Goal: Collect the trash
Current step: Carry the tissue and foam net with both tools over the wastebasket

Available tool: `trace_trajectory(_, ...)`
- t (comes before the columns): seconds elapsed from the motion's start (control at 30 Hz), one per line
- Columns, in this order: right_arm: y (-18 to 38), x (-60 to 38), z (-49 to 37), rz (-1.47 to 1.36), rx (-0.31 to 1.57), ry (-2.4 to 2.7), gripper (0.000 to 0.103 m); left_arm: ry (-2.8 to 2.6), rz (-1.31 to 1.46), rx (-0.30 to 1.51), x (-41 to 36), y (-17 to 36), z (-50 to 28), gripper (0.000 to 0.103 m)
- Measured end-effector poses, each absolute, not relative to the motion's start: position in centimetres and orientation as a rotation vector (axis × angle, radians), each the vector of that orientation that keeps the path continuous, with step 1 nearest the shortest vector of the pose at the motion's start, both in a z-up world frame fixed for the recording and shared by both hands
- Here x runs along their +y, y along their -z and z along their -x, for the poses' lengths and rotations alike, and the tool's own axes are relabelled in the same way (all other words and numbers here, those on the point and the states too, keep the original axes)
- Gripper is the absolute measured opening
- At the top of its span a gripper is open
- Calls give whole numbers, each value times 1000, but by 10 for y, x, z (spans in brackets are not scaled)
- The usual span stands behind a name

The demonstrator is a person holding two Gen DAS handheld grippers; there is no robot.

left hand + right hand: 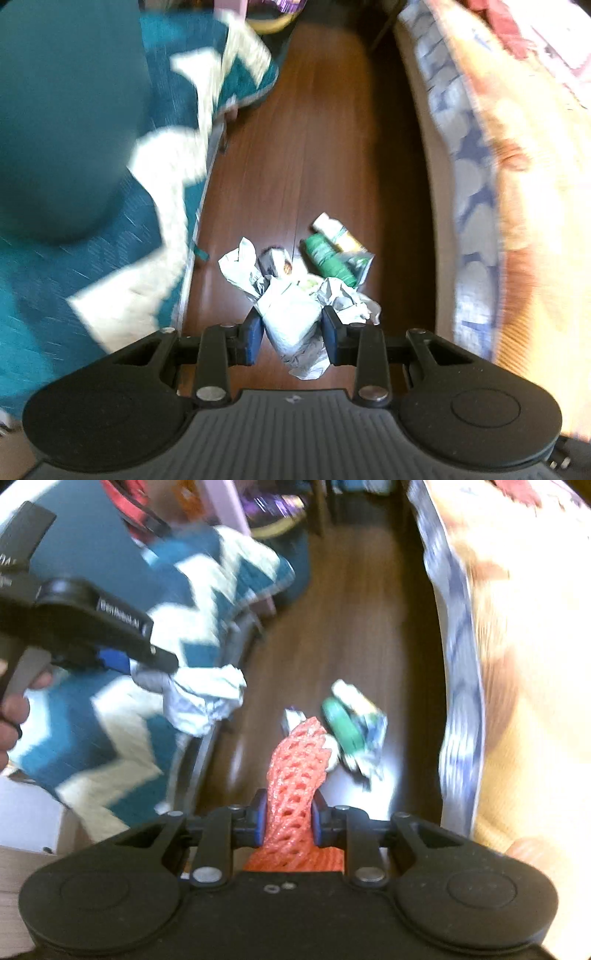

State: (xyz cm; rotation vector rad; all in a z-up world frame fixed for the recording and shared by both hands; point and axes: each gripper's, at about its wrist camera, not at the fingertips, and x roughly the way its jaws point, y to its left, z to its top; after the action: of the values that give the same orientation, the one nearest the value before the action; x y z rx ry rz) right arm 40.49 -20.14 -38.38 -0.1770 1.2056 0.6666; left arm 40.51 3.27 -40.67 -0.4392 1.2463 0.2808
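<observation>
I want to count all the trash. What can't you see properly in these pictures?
- Left wrist view: the crumpled paper held in the fingers hides floor trash behind it.
- Right wrist view: the red foam net covers part of the pile; the green bottle is motion-blurred.
- Both views: labels unreadable.

Crumpled white paper (291,325) pinched aloft; orange foam net (295,786) pinched too; green can (327,260), wrappers on floor

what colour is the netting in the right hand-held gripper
Orange-red foam netting; clearest in the right wrist view.
</observation>
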Motion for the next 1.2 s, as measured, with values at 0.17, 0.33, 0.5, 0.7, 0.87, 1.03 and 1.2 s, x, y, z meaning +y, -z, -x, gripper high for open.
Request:
trace_trajectory(0.17,299,-177,-407,174,1137,-721,22,-263,389,1179,44,314,-390,32)
trace_trajectory(0.33,224,-151,-409,188,1055,-779,22,-267,413,1124,64,241,-372,32)
trace_trajectory(0.5,161,-113,-410,217,965,-852,22,-269,452,1052,94,177,-348,33)
trace_trajectory(0.7,107,-55,-414,249,870,-935,22,-301,461,954,137,118,-327,33)
trace_trajectory(0.87,81,-2,-415,276,818,-992,22,-346,442,898,178,92,-313,33)
trace_trajectory(1.03,74,50,-416,285,813,-1025,22,-383,420,873,220,78,-304,33)
trace_trajectory(1.2,85,100,-422,289,833,-1048,23,-405,402,878,257,80,-303,33)
